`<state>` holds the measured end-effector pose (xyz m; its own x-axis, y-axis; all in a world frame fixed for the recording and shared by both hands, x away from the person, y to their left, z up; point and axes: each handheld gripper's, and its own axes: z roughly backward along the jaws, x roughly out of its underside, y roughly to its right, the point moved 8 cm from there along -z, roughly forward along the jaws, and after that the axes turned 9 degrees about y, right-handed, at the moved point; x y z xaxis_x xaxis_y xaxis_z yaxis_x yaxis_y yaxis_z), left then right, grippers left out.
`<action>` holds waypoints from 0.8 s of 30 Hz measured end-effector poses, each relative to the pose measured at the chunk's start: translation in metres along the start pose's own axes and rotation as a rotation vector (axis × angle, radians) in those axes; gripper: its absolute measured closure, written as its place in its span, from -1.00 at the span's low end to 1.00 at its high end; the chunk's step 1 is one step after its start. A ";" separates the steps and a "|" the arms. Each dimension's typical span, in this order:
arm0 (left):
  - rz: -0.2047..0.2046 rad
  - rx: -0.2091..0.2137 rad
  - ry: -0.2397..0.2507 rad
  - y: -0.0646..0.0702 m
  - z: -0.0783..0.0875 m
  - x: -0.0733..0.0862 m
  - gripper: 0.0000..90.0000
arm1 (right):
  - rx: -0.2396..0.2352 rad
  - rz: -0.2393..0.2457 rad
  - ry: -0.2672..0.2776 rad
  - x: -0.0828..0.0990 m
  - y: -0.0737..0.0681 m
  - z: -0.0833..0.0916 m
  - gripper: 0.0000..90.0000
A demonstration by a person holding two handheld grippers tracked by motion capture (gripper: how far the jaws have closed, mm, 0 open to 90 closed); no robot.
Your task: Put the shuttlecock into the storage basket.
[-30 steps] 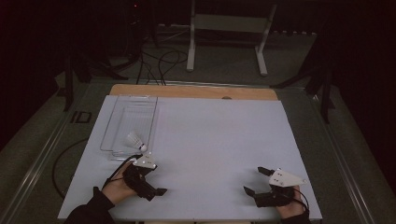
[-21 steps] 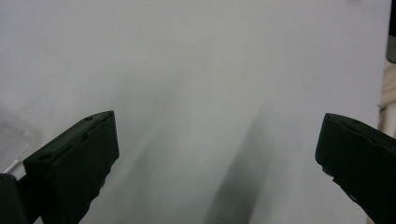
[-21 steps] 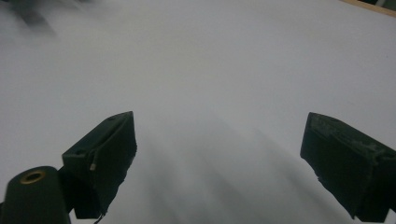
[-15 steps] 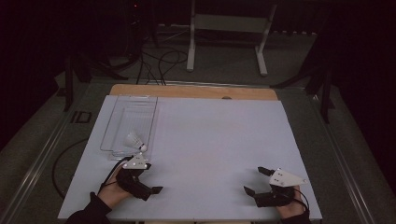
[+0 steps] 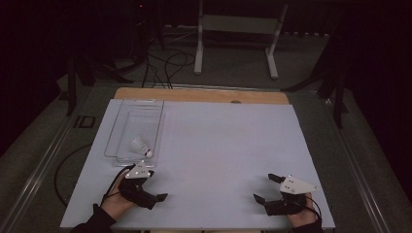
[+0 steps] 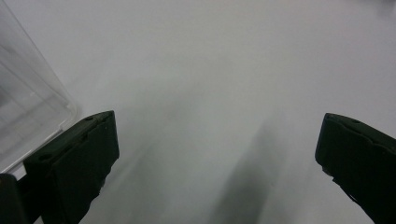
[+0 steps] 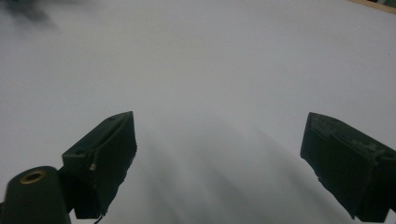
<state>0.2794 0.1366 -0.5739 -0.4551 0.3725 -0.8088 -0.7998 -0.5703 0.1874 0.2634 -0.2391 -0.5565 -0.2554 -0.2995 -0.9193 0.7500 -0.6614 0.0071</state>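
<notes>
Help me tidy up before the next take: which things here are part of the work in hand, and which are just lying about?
In the work:
- shuttlecock, lying in the clear tray
- clear tray
- left tool, open
- right tool, open

Lying about:
- white stand beyond the table
- cables on the floor
- small dark box left of the table

- One white shuttlecock (image 5: 141, 145), left of centre in the high view.
- One clear plastic tray (image 5: 122, 127), upper left of the desk.
- Two hand-held grippers, lower left (image 5: 156, 186) and lower right (image 5: 266, 188), each with two black fingers.
- One white-topped desk (image 5: 223, 145).
</notes>
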 end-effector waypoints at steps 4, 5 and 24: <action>0.000 -0.006 0.018 -0.002 0.001 0.000 -0.99 | -0.005 0.000 -0.002 0.000 -0.001 0.000 -0.77; 0.003 -0.009 0.022 -0.002 0.001 -0.001 -0.99 | -0.006 -0.001 -0.001 0.000 -0.001 -0.001 -0.77; -0.005 -0.006 0.025 0.000 -0.001 0.000 -0.99 | -0.015 -0.005 -0.011 0.002 -0.002 -0.002 -0.77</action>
<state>0.2802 0.1356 -0.5747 -0.4412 0.3571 -0.8233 -0.7998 -0.5725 0.1803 0.2628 -0.2369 -0.5588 -0.2654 -0.3040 -0.9149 0.7581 -0.6521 -0.0032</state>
